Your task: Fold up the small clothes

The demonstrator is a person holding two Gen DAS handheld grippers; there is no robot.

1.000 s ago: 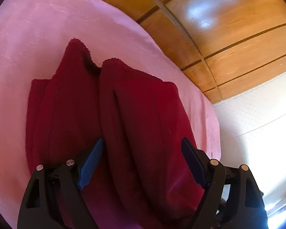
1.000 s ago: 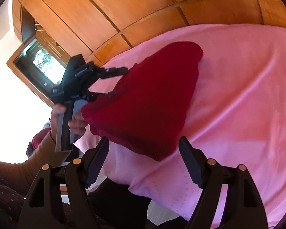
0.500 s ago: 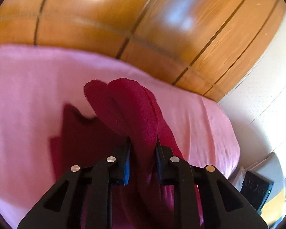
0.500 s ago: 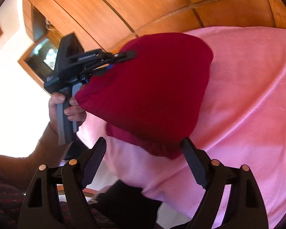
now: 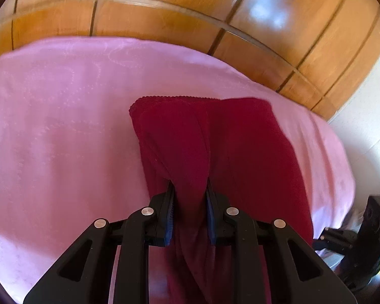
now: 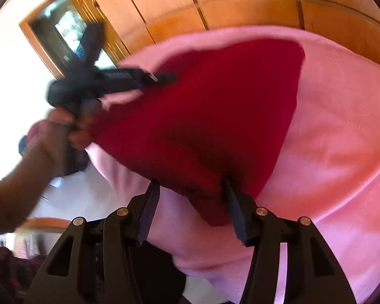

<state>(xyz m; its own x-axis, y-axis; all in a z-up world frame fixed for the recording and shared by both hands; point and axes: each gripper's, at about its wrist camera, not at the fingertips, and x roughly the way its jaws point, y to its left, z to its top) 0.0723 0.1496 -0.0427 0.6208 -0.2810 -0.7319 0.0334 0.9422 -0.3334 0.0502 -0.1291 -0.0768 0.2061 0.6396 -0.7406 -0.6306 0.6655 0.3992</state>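
A dark red garment [image 5: 215,136] lies on the pink cloth [image 5: 63,116]. My left gripper [image 5: 190,192] is shut on a bunched fold of the garment's near edge and holds it lifted. In the right wrist view the garment [image 6: 215,106] drapes from the left gripper [image 6: 129,81], which is blurred. My right gripper [image 6: 190,190] is open, its jaws on either side of the garment's lower corner, not closed on it.
Glossy wooden panels [image 5: 190,20] rise behind the pink-covered surface. The surface's edge drops off at the right [image 5: 342,167]. A wood-framed window or cabinet [image 6: 60,33] shows at the left of the right wrist view. The person's hand [image 6: 58,126] holds the left gripper.
My left gripper closed on the garment and lifted and pulled it, so the garment now hangs doubled. My right gripper moved closer to the garment's lower corner and narrowed its jaws.
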